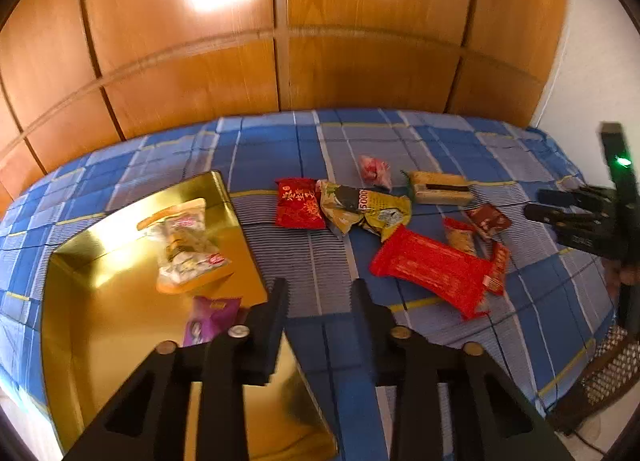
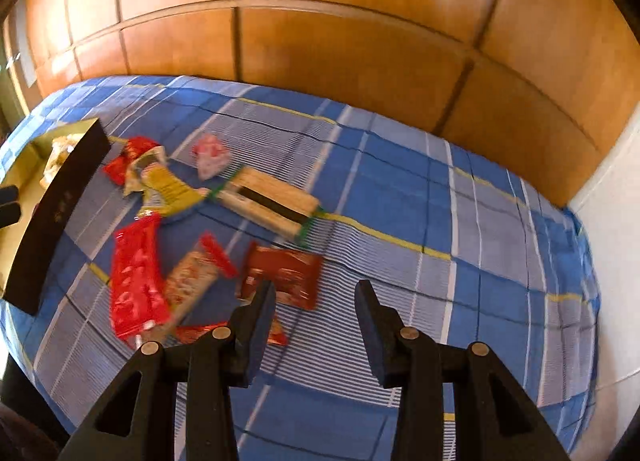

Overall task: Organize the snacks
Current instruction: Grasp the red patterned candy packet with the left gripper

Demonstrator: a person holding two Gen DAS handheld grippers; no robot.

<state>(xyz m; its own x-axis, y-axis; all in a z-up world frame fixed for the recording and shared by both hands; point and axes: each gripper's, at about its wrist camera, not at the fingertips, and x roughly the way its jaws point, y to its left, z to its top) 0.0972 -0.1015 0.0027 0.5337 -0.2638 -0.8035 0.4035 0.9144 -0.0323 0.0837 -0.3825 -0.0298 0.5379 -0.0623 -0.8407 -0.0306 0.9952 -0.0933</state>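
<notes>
A gold tray (image 1: 100,333) lies at the left of the blue checked bedspread (image 1: 320,341). It holds an orange and white bag (image 1: 184,249) and a purple packet (image 1: 210,319). My left gripper (image 1: 320,285) hangs over the tray's right edge, its fingers a narrow gap apart with nothing between them. Loose snacks lie to the right: a red packet (image 1: 298,203), a yellow-green bag (image 1: 364,211), a large red pack (image 1: 432,269) and a beige cracker pack (image 1: 440,187). My right gripper (image 2: 314,289) is open and empty just above a brown-red packet (image 2: 284,273).
A wooden wardrobe (image 1: 280,41) runs along the far side of the bed. A white wall (image 2: 616,241) closes the right side. A wicker piece (image 1: 608,373) stands by the bed's right edge. The tray's dark outer wall (image 2: 56,213) shows at the left in the right wrist view.
</notes>
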